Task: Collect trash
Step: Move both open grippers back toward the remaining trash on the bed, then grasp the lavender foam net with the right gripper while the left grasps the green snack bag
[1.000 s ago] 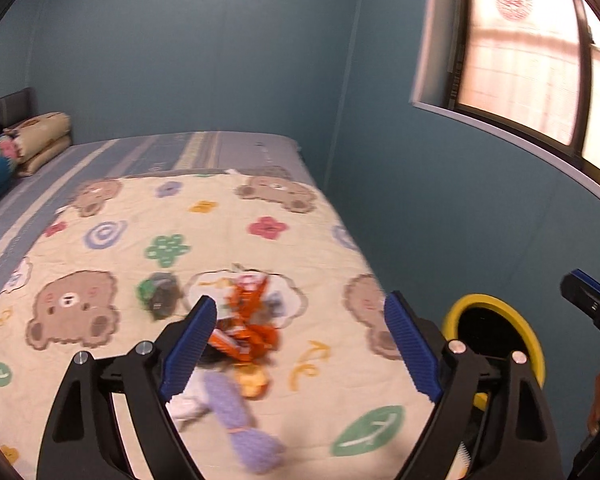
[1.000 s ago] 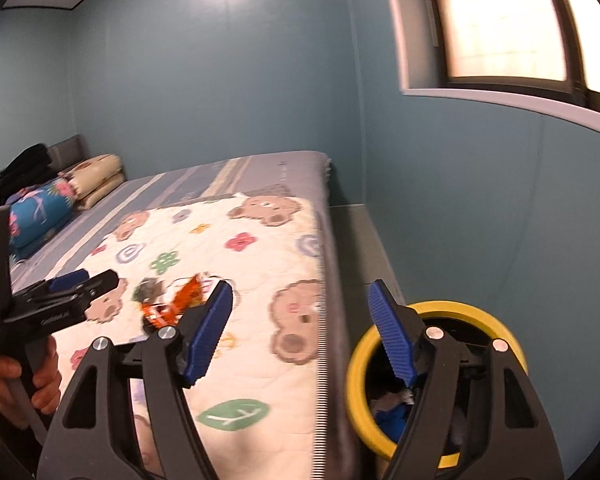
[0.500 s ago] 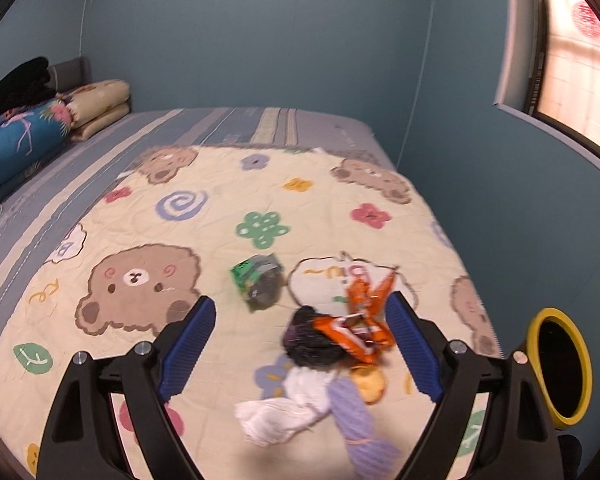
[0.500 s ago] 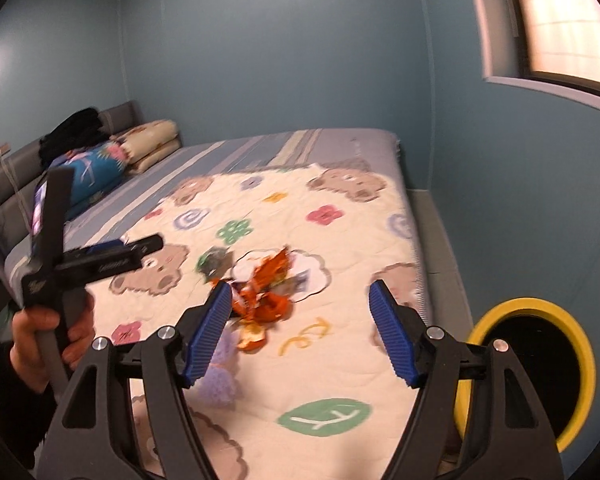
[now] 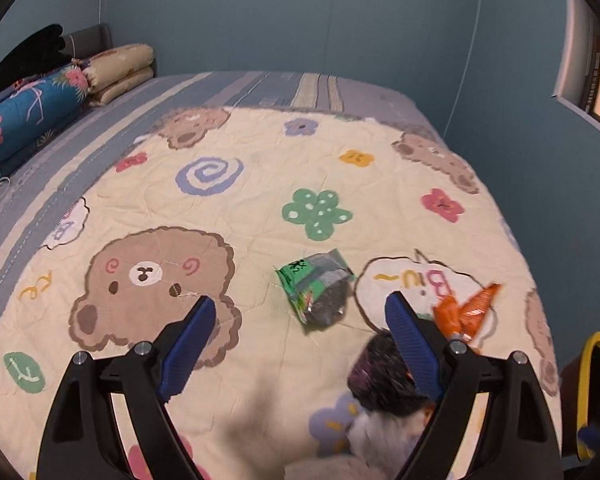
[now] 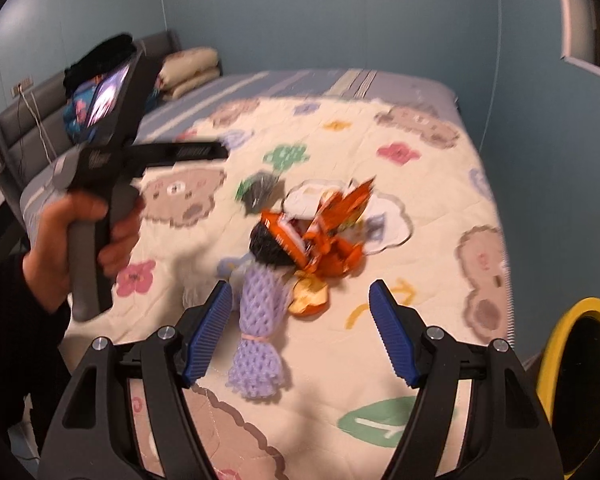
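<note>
Both hand-held grippers hovered released over bed litter.
Left hand-held gripper (image 5: 300, 322) and right hand-held gripper (image 6: 298, 306) risked snagging the quilt (image 5: 240, 208) when pinching the flat green wrapper (image 5: 316, 290) or purple foam net (image 6: 258, 320).

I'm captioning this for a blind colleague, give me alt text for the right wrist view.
An open right gripper hovers over a small trash pile on a cartoon bear blanket: a purple foam net, orange wrappers and a fruit peel. The left hand holds the other gripper at left; a yellow-rimmed bin stands beside the bed at right.
</note>
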Action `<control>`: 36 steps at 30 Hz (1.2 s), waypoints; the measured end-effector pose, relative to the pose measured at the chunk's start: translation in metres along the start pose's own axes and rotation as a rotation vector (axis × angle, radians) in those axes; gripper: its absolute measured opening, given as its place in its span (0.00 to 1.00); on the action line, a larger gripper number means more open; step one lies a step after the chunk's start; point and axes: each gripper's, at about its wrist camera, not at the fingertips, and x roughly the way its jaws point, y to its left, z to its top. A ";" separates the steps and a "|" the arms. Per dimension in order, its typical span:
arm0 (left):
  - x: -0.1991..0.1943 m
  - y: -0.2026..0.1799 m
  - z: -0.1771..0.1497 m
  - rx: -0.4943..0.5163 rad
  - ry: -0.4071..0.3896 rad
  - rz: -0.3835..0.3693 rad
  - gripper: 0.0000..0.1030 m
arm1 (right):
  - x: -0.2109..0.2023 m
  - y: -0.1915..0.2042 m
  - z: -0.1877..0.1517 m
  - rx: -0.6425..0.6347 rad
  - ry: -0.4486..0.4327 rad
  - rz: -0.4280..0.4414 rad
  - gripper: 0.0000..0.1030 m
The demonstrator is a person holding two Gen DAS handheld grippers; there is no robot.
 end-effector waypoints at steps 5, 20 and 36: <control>0.049 0.008 0.010 -0.052 0.047 0.021 0.81 | 0.044 0.008 -0.013 -0.016 0.093 0.012 0.66; 0.129 -0.015 0.015 0.022 0.115 0.083 0.67 | 0.090 0.005 -0.037 -0.053 0.195 0.024 0.63; 0.137 -0.014 0.002 0.019 0.113 0.091 0.22 | 0.096 0.016 -0.042 -0.080 0.248 0.131 0.09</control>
